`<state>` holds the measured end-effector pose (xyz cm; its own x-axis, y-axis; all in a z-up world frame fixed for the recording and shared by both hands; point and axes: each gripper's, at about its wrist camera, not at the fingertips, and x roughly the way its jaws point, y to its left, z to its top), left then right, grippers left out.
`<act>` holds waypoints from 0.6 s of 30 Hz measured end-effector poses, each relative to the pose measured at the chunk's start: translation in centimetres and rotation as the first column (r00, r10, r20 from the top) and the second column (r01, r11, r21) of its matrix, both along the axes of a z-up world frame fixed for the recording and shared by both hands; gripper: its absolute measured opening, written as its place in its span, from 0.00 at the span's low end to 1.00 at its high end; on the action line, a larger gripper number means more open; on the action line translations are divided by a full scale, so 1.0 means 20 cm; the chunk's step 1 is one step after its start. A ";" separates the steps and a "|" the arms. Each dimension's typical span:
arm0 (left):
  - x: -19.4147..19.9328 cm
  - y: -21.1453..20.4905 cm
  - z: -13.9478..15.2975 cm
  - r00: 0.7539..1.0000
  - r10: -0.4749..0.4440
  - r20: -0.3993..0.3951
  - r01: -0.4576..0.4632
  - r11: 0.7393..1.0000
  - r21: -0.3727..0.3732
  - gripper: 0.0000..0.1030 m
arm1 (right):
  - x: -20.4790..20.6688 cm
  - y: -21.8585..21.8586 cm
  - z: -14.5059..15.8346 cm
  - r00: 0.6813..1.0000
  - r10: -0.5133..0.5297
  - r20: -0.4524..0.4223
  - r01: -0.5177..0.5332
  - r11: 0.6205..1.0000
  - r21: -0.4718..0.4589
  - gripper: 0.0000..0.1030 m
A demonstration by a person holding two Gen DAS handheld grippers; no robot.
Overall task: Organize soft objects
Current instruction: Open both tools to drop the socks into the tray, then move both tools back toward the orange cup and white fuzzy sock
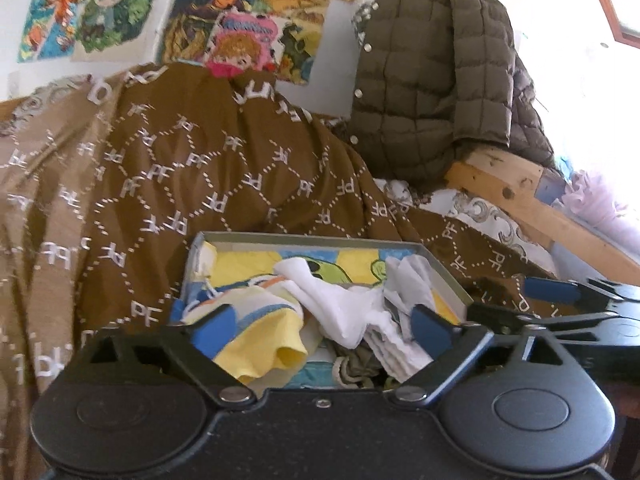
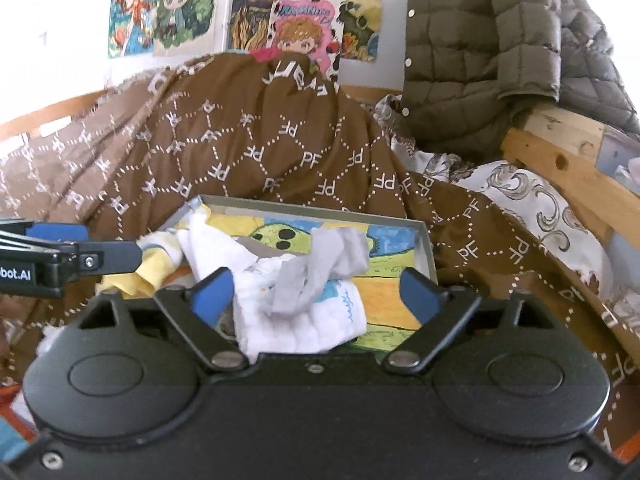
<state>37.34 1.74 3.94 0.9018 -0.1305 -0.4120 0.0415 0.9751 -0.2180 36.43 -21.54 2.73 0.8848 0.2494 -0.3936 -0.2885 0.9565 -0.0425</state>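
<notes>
Hand-held gripper (image 2: 316, 294) agape around white cloth (image 2: 304, 320)

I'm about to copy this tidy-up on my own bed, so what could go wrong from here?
The shallow grey cardboard box sits on rumpled brown patterned fabric, so pushing might tip it. The white cloth and yellow garment are heaped loosely, so they could spill out. Both open grippers, left gripper and right gripper, work close together and could collide.
</notes>
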 end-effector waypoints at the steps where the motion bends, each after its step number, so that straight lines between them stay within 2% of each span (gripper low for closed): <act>1: -0.02 0.01 0.01 1.000 0.008 0.007 -0.008 1.000 -0.002 0.99 | -0.03 -0.02 0.01 1.000 -0.001 0.003 0.001 1.000 0.012 0.91; 5: -0.11 0.03 0.04 1.000 0.015 0.025 -0.015 1.000 -0.005 0.99 | -0.15 -0.06 0.05 1.000 -0.003 0.020 0.003 0.999 0.034 0.99; 18: -0.38 0.09 0.07 0.997 0.056 0.046 -0.055 0.998 -0.013 0.99 | -0.57 -0.10 0.12 0.999 0.000 0.040 -0.003 0.998 0.057 0.99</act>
<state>29.69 3.60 5.30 0.9259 -0.0844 -0.3683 -0.0020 0.9736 -0.2283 25.05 -23.47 5.22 0.8992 0.2720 -0.3426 -0.2892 0.9573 0.0008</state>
